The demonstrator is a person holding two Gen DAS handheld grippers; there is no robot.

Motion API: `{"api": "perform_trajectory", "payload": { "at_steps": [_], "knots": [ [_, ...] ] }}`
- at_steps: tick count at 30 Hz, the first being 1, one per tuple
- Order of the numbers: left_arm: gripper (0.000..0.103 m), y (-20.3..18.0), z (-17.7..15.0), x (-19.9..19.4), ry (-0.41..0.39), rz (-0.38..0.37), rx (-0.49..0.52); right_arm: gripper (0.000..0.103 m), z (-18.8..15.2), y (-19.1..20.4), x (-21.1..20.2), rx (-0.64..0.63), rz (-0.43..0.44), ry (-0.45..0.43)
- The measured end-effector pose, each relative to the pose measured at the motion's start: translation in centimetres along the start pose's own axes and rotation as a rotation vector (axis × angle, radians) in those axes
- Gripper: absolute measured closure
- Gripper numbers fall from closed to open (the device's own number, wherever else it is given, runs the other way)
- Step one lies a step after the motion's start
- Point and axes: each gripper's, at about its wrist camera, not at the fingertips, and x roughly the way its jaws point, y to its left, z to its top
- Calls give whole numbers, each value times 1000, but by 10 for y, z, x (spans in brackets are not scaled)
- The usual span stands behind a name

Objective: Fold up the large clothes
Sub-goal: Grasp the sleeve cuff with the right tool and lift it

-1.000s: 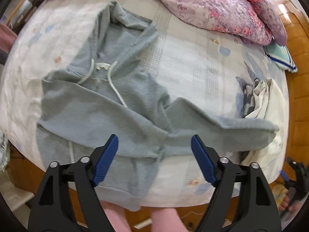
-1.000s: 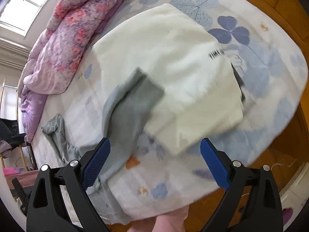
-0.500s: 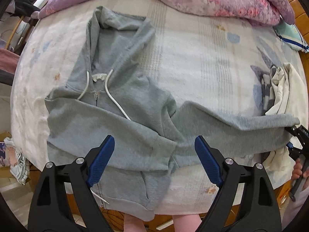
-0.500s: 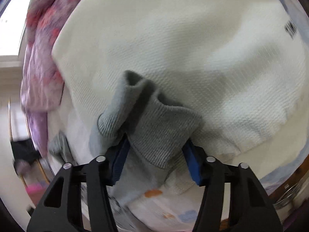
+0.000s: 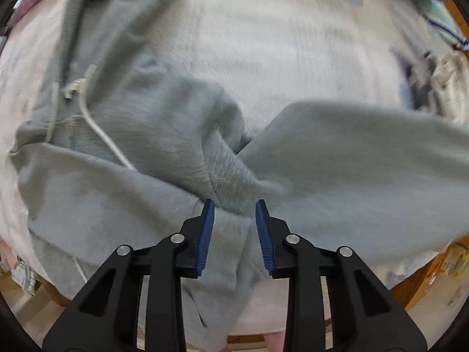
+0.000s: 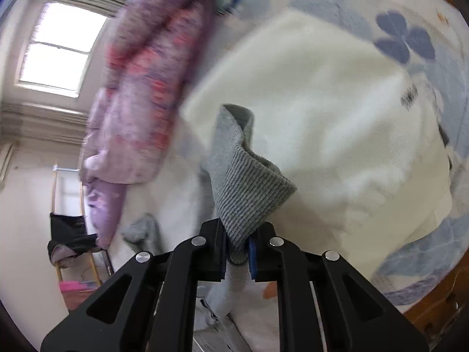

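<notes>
The grey hoodie [image 5: 123, 135] lies spread on the bed, front side up, hood toward the far side. White drawstrings [image 5: 96, 129] trail from the neckline down across the chest. One sleeve is folded across the lower body of the garment. The other sleeve [image 5: 351, 152] extends outward to the right of the left-wrist view, raised off the surface. Fabric bunches into a raised fold where this sleeve meets the body, near the lower middle of that view. The hem hangs over the near edge of the bed. The ribbed cuff [image 6: 249, 182] of the extended sleeve stands upright, creased and curled at its top edge.
</notes>
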Motion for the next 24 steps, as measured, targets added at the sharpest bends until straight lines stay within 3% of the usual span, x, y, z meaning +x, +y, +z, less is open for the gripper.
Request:
{"api": "perform_trajectory", "payload": {
  "at_steps": [7,10,14,24],
  "knots": [
    [76,-2,9,55,2,16,-15,93,-18,80,-26,-213,75,5],
    [76,-4,11,57,-7,30,-9,93,-35,110,-23,-275,146,40],
    [76,0,3,57,-52,13,1,93,-52,159,-12,-408,177,65],
    [77,25,-13,57,-135,-86,-22,93,-105,251,35,-510,294,159]
  ]
}}
